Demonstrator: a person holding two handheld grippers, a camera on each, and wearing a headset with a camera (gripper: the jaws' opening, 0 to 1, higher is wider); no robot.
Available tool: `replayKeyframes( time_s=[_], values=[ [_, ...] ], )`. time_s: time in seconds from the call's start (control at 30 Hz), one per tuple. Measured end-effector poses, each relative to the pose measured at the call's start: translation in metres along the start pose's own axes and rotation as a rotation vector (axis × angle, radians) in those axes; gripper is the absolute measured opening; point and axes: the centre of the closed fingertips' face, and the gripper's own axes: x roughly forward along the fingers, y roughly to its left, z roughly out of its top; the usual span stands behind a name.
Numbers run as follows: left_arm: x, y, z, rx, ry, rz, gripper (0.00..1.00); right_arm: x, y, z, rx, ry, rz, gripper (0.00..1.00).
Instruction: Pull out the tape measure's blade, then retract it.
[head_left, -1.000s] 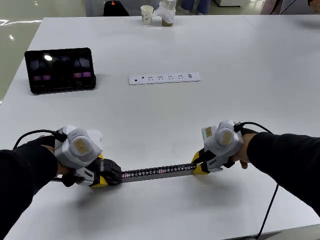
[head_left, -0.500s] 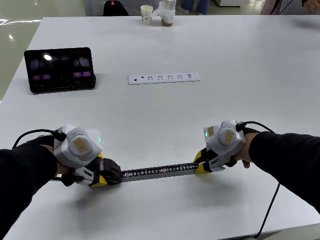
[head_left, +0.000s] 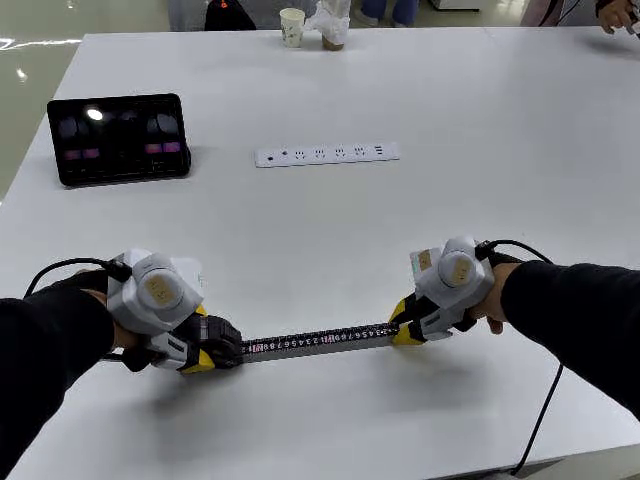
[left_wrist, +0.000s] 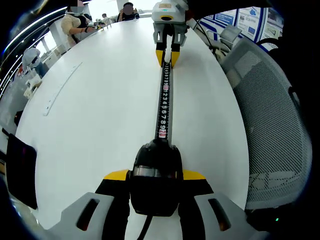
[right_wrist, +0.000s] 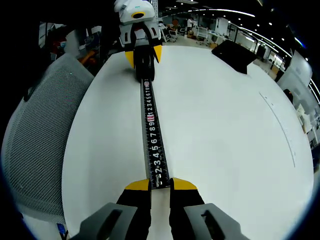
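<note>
White and glossy, the table (head_left: 450, 130) carries the tape measure (left_wrist: 156, 175) close to its near edge, with the blade (head_left: 315, 342) drawn out flat along that edge. The jaws of the left gripper (head_left: 205, 342) are clamped round the black case, and those of the right gripper (head_left: 403, 326) pinch the blade's tip. Farther in lie a white power strip (head_left: 328, 155) mid-table, a dark tablet (head_left: 120, 138) by the left edge and a paper cup (head_left: 292, 27) at the far edge. A grey mesh chair (left_wrist: 280, 125) stands off the near edge, in an open office with ceiling lights.
</note>
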Motion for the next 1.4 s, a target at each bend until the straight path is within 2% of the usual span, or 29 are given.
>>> replayKeyframes(
  time_s=[0.47,0.73,1.03,1.4],
  values=[
    [0.0007,0.002,-0.0006,-0.002,-0.003,0.002,0.31,-0.0031,-0.0025,-0.0085,0.011,0.016,-0.003,0.1],
    [0.0003,0.0021,0.0002,-0.007,-0.004,0.005,0.31,-0.003,-0.0048,-0.0079,0.01,0.014,-0.003,0.1],
    [0.0019,0.0028,0.0024,-0.021,-0.011,0.006,0.32,-0.0022,-0.0049,-0.006,0.017,0.036,0.001,0.12],
    [0.0005,0.0027,0.0032,-0.007,-0.003,0.016,0.33,-0.0017,-0.0043,-0.0064,-0.024,0.065,0.002,0.13]
  ],
)
